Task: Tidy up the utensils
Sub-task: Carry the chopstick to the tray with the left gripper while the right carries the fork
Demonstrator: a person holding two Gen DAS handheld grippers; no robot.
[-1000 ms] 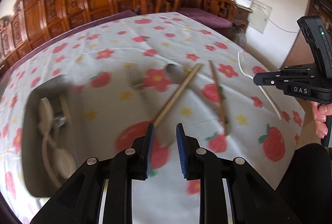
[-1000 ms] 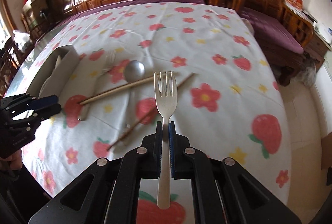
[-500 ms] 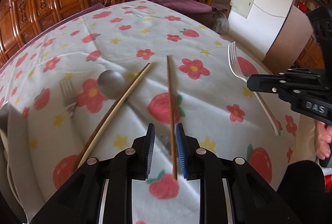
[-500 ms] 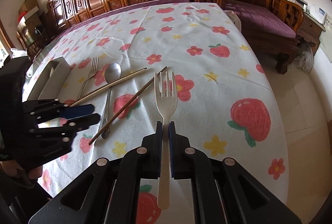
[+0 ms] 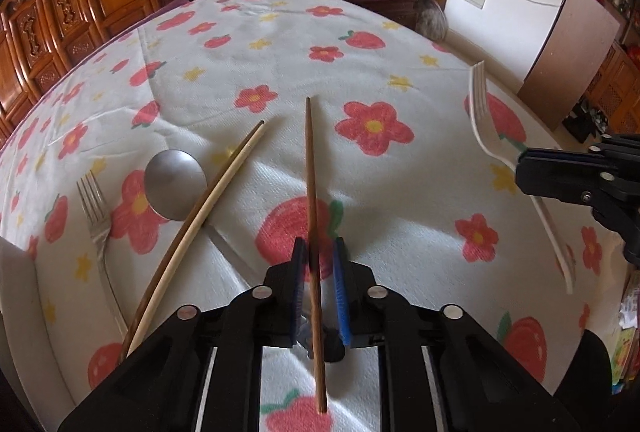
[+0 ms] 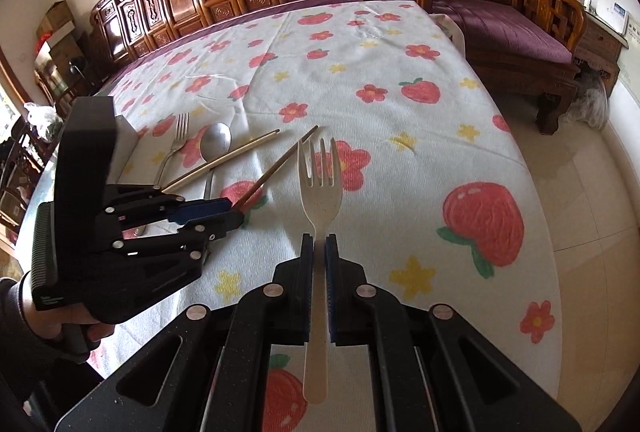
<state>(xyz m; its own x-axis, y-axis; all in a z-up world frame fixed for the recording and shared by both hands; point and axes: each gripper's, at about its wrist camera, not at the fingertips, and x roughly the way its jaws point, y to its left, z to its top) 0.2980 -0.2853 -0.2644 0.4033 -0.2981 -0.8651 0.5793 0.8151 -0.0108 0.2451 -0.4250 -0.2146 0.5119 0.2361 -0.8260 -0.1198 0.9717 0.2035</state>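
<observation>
Jaws of the left gripper [image 5: 319, 256] have just been closing around the dark chopstick [image 5: 311, 192], which now lies between the pads on the tablecloth [image 5: 400, 192]; whether it is clamped yet cannot be told. Since a second ago this gripper has been brought from the tray side over to the chopstick, so pickup is judged imminent. The cream fork [image 6: 320, 192] is kept pinched in the right gripper [image 6: 319, 252].

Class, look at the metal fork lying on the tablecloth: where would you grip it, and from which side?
Grip the metal fork at its thin handle, coming from above with the jaws across it. It lies flat, so only its narrow sides offer purchase. Its tines lie next to the spoon; the handle has bare cloth on both sides.
</observation>
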